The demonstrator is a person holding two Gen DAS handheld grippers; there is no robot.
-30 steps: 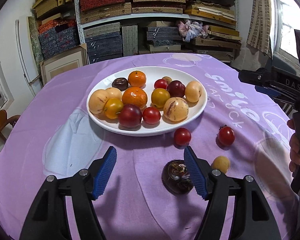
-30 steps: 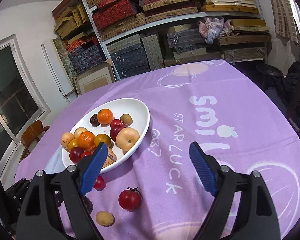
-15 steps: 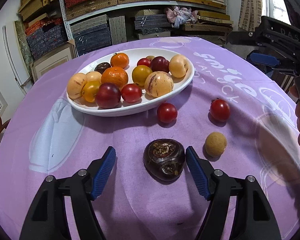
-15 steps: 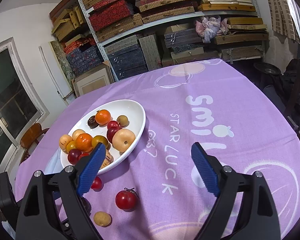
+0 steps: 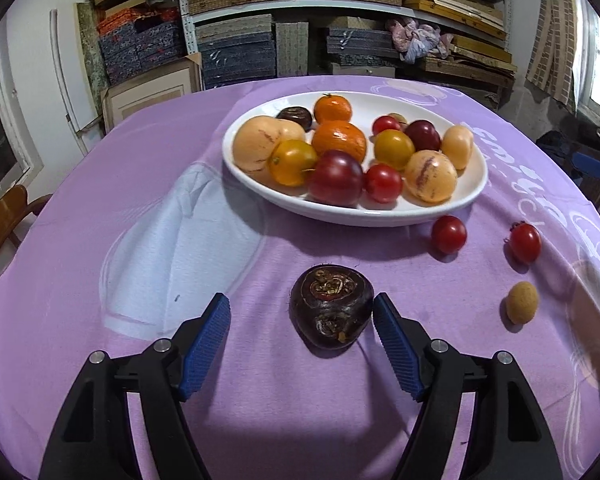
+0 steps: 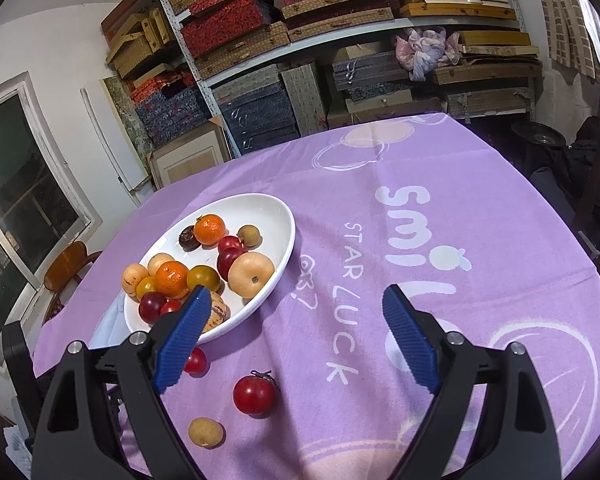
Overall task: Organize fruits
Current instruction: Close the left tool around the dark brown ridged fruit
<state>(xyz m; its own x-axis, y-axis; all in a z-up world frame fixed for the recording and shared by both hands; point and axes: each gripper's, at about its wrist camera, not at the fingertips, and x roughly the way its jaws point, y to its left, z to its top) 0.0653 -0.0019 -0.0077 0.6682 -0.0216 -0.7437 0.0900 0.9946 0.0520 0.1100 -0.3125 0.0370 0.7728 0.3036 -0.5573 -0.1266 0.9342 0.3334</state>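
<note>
- Your left gripper point(image 5: 301, 317) stands with its jaws apart, having just been widening them; the dark purple mangosteen point(image 5: 331, 306) lies on the purple tablecloth point(image 5: 172, 208) between the pads, close against the right-hand pad point(image 5: 396, 348) and well clear of the other. Nothing is gripped.
- Your right gripper point(image 6: 294, 330) hangs wide apart over bare cloth, holding nothing.
- Loose fruit: two red cherry tomatoes point(image 5: 449, 234) point(image 5: 524, 242) and a small tan round fruit, possibly a longan point(image 5: 521, 308), lie on the cloth to the right of the white oval dish point(image 5: 466, 196), which is already crowded.
- Risk: the mangosteen sits off-centre. If you close now, I judge one pad will meet it first and push it sideways, so it may roll or be caught by its edge.
- Risk: its rounded, hard rind may slip from the ribbed pads on lifting.
- Risk: set down on the heaped dish, it may dislodge fruit near the rim.
- Change: a second ago the mangosteen lay partly behind the right-hand pad; it now lies between the pads and larger in view. The right gripper's view is almost unchanged.
</note>
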